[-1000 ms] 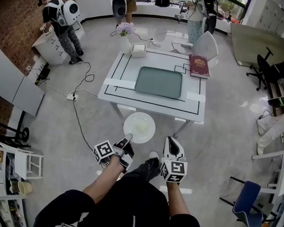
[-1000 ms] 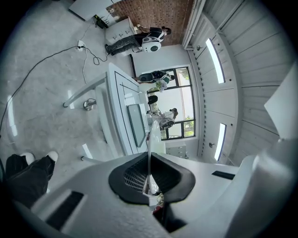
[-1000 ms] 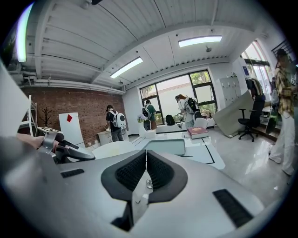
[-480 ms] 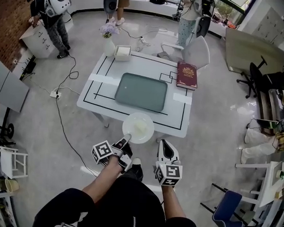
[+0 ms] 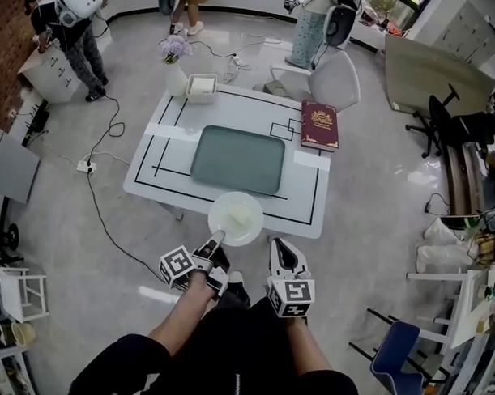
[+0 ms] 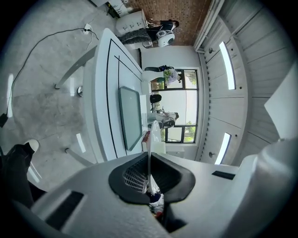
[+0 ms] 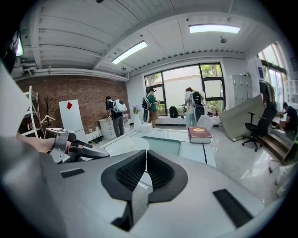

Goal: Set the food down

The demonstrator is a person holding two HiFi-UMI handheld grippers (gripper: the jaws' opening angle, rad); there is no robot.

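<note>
At the near edge of the table [image 5: 164,161], the left forearm reaches forward; the left gripper [image 5: 217,238] pinches the near rim of the white plate [image 5: 231,207] — food [image 5: 241,219] on it, held level. The right gripper [image 5: 280,247] hovers beside it — jaws together, empty.
</note>
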